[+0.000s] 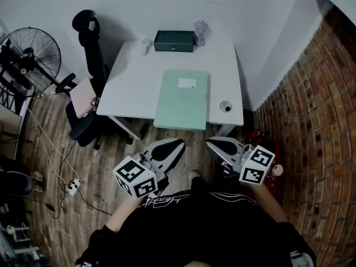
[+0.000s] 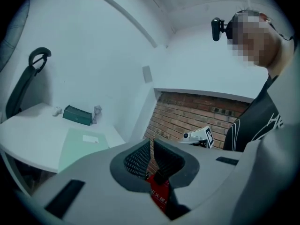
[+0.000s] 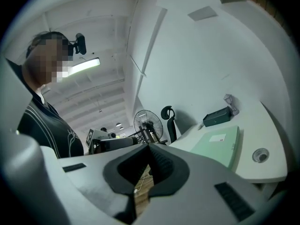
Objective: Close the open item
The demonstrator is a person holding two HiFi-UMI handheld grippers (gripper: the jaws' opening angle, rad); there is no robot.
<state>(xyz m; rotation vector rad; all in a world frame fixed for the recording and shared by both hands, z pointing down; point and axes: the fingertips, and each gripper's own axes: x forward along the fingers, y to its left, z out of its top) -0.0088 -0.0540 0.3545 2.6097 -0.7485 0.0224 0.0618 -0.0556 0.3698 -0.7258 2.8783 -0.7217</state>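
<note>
1. The left gripper (image 1: 178,143) and right gripper (image 1: 211,143) hang close to the person's body, above the wood floor (image 1: 50,171). Each has its jaws pressed together on nothing.
2. Ahead of both and well apart from them, the green folder (image 1: 181,102) lies flat on the white table (image 1: 133,82). Its long axis runs away from the person, and its white label is toward the far end.
3. Beyond it, a dark green box (image 1: 174,40) stands at the table's far edge.

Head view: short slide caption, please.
Left hand-held gripper and right hand-held gripper, both shut, before a desk bearing a green folder.
</note>
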